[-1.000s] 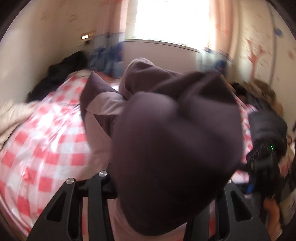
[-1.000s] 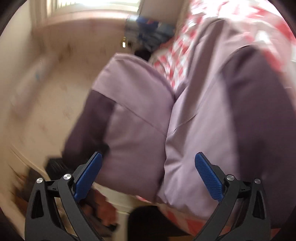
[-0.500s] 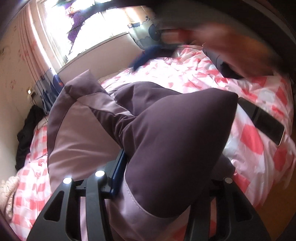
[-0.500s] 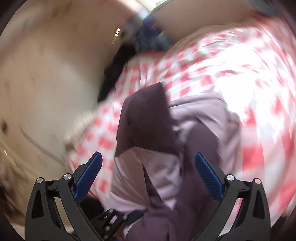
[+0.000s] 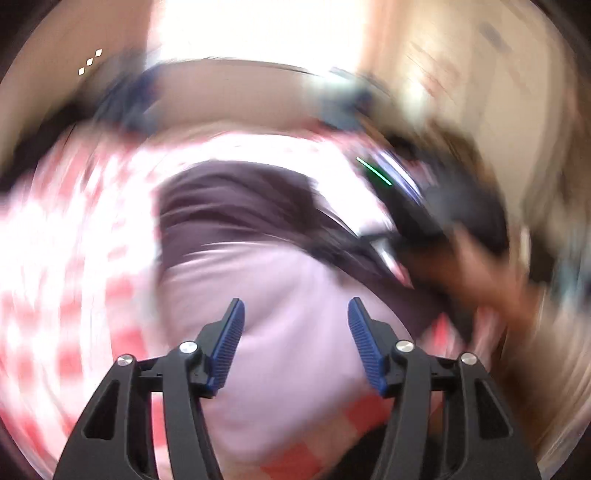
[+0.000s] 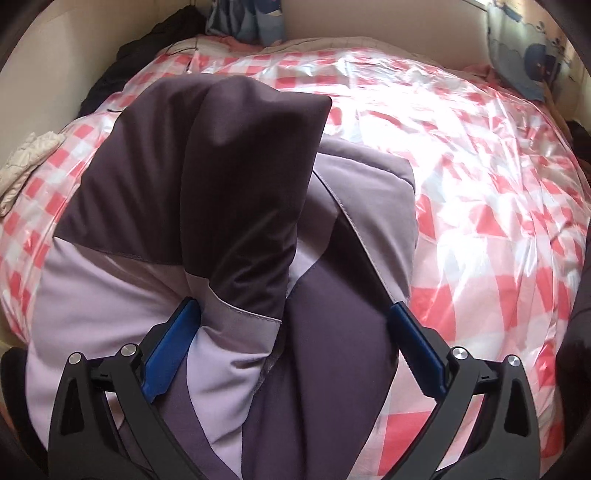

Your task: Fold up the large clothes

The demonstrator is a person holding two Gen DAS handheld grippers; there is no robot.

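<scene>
A bulky garment in dark purple and pale lilac [image 6: 236, 206] lies bunched on the bed. In the right wrist view my right gripper [image 6: 291, 314] is open, its blue pads on either side of a raised fold of the garment, with cloth between them. The left wrist view is badly blurred by motion. There my left gripper [image 5: 295, 325] is open and empty just above the lilac part of the garment [image 5: 288, 280]. The right gripper and the hand holding it [image 5: 424, 229] show as a dark blur at the right.
The bed has a red-and-white checked cover under clear plastic sheeting [image 6: 461, 177]. Dark clothes [image 6: 122, 66] and a cream quilted item [image 6: 26, 162] lie at its left edge. Blue fabric [image 6: 247, 22] is by the far wall. A bright window [image 5: 258, 29] is behind.
My left gripper has let go of the garment and now stands open above it. The garment has dropped onto the bed. My right gripper has moved down around a fold of it.
</scene>
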